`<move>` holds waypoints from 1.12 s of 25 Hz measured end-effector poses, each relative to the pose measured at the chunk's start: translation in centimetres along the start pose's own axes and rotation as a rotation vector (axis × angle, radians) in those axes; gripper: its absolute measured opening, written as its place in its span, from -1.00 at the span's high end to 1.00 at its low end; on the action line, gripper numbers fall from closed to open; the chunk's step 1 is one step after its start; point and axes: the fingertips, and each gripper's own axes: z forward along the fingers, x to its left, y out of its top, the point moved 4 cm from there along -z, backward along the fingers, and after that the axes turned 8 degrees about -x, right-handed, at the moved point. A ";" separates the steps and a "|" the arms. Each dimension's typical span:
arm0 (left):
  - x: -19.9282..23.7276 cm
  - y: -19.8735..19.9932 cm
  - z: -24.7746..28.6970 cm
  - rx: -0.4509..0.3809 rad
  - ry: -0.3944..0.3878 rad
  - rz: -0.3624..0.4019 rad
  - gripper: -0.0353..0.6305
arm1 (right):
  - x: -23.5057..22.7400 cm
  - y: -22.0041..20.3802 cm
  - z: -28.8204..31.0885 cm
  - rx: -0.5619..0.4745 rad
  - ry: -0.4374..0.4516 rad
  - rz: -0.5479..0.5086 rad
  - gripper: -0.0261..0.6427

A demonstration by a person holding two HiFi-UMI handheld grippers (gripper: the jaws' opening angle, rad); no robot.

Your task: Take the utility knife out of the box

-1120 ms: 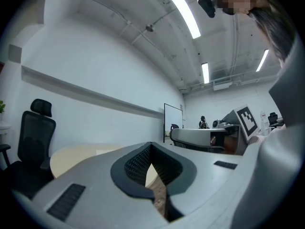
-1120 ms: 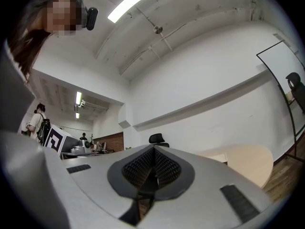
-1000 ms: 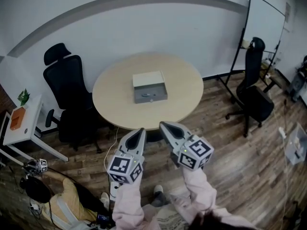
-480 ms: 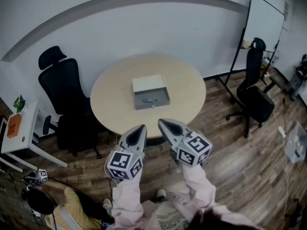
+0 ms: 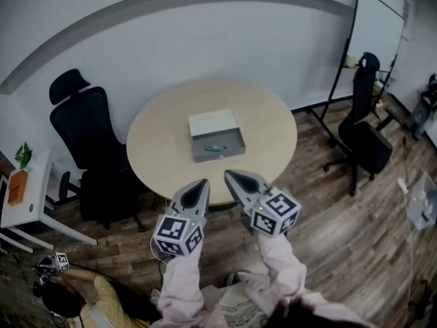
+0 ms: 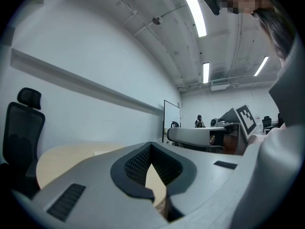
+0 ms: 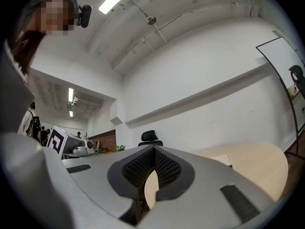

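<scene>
Seen from my head, looking steeply down: at far left a black office chair stands against the left edge of a round, pale wooden table. My left gripper hangs over the floor just short of the table's near edge, its fingers closed tip to tip on nothing. Ahead of it, near the middle of the table and well apart from both my tools, sits the box, slid open so its grey tray faces me. The utility knife lies flat inside that tray, a small slim shape close to the front wall. My right gripper, just beside the left one, is likewise fully closed and empty. Further right, off the table, stand a second chair and a whiteboard. The risks I judge from here: if I arrive with the fingers closed, I would shove the box instead of taking the knife; the box looks light and nothing pins it, so a nudge could slide it across the top; and the knife lies low behind the wall, so a shallow pinch could slip off it.
</scene>
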 end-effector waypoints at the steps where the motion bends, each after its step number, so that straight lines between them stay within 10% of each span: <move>1: 0.2 -0.1 0.2 0.001 -0.001 -0.005 0.88 | -0.2 -0.1 0.2 0.004 -0.001 0.002 0.96; 28: 8.2 -2.6 12.0 0.011 0.079 -0.055 0.88 | -12.0 -2.1 9.5 0.112 0.054 -0.005 0.96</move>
